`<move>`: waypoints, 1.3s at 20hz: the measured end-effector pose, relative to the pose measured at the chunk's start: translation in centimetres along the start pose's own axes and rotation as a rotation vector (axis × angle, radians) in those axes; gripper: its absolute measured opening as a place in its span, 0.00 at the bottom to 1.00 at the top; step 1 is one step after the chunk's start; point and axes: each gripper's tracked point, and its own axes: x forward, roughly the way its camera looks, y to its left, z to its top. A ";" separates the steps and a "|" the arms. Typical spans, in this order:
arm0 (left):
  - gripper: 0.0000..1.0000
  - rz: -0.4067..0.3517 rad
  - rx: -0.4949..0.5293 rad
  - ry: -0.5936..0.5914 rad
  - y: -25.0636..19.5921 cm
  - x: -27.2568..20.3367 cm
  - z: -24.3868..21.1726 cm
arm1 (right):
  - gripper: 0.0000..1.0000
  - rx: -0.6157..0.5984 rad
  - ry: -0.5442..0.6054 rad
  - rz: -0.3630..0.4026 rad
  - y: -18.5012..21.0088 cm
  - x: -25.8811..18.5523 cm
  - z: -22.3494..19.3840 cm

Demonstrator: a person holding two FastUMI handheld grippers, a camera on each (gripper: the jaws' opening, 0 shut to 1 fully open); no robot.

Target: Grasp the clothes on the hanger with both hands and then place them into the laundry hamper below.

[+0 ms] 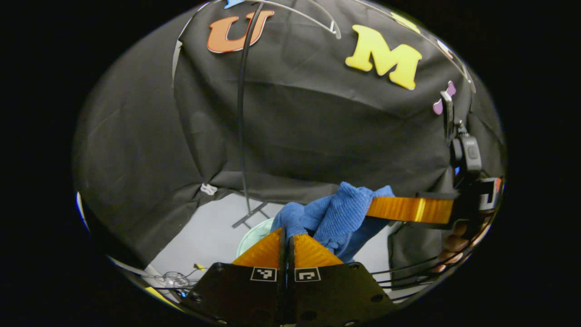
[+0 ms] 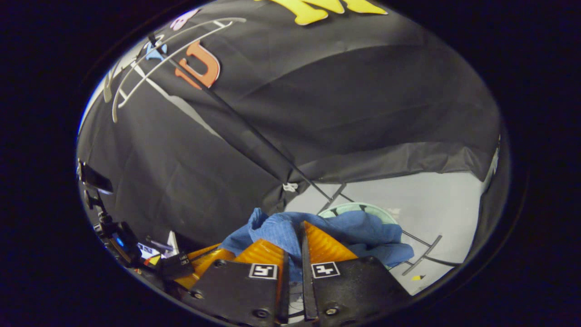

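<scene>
A blue garment hangs bunched between both grippers, above a pale green laundry hamper. In the left gripper view, my left gripper is shut on the garment's near edge. My right gripper comes in from the right with a hand behind it, its fingers pressed on the cloth's top. In the right gripper view, my right gripper is shut on the blue garment, which drapes over the hamper. The left gripper's fingers show low on the left. A bare white hanger hangs high up.
A thin black stand pole rises from the grey floor beside the hamper, its base feet spreading out. The white hanger sits at the pole's top. Cables lie at the lower left.
</scene>
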 end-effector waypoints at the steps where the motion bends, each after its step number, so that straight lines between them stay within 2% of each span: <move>1: 0.00 0.000 0.003 0.020 0.2 0.2 -0.6 | 0.18 -0.039 0.034 -0.016 -0.4 0.5 -0.7; 2: 0.01 -0.011 0.003 0.034 0.2 0.3 -1.1 | 0.30 -0.078 0.047 -0.017 -0.2 0.5 -1.0; 5: 0.48 0.010 0.027 0.022 1.3 0.1 -0.4 | 0.68 -0.212 0.018 -0.062 -0.4 -0.2 -0.3; 6: 0.63 0.014 0.034 0.015 1.6 -0.1 -0.3 | 0.78 -0.258 -0.003 -0.076 -0.6 -0.5 0.2; 7: 0.63 0.014 0.037 0.011 1.7 -0.4 0.0 | 0.81 -0.295 -0.023 -0.092 -1.0 -0.9 0.6; 8: 0.72 0.012 0.038 0.007 1.8 -0.7 0.0 | 0.83 -0.322 -0.040 -0.105 -1.3 -1.5 0.9; 9: 0.70 0.009 0.038 0.003 1.8 -0.9 0.1 | 0.84 -0.336 -0.061 -0.114 -1.3 -2.3 1.2; 11: 0.82 0.006 0.039 -0.014 1.8 -1.4 0.5 | 0.85 -0.344 -0.108 -0.130 -1.5 -3.1 1.8; 13: 0.83 0.007 0.048 -0.028 2.1 -2.3 0.9 | 0.85 -0.335 -0.155 -0.147 -2.1 -4.1 2.2; 14: 0.91 0.005 0.053 -0.042 2.1 -2.9 1.3 | 0.85 -0.328 -0.182 -0.159 -2.2 -4.4 2.3; 17: 0.97 -0.002 0.068 -0.092 1.8 -5.1 3.0 | 0.85 -0.331 -0.259 -0.179 -3.0 -5.1 2.3; 18: 0.89 -0.004 0.074 -0.112 1.9 -6.0 3.4 | 0.85 -0.332 -0.287 -0.187 -3.1 -5.3 2.2; 19: 0.90 -0.009 0.081 -0.137 1.8 -7.0 4.1 | 0.85 -0.336 -0.315 -0.194 -3.0 -5.4 1.8; 20: 0.98 -0.015 0.087 -0.163 1.7 -7.9 4.7 | 0.85 -0.339 -0.346 -0.199 -2.8 -5.6 1.9; 21: 0.99 -0.020 0.094 -0.193 1.5 -9.2 5.5 | 0.85 -0.342 -0.375 -0.207 -2.7 -5.7 2.3; 22: 0.94 -0.025 0.103 -0.226 1.4 -10.8 6.4 | 0.85 -0.344 -0.410 -0.210 -2.4 -6.1 2.4; 26: 0.93 -0.045 0.151 -0.367 1.4 -17.2 9.9 | 0.87 -0.340 -0.571 -0.254 -1.9 -9.4 3.0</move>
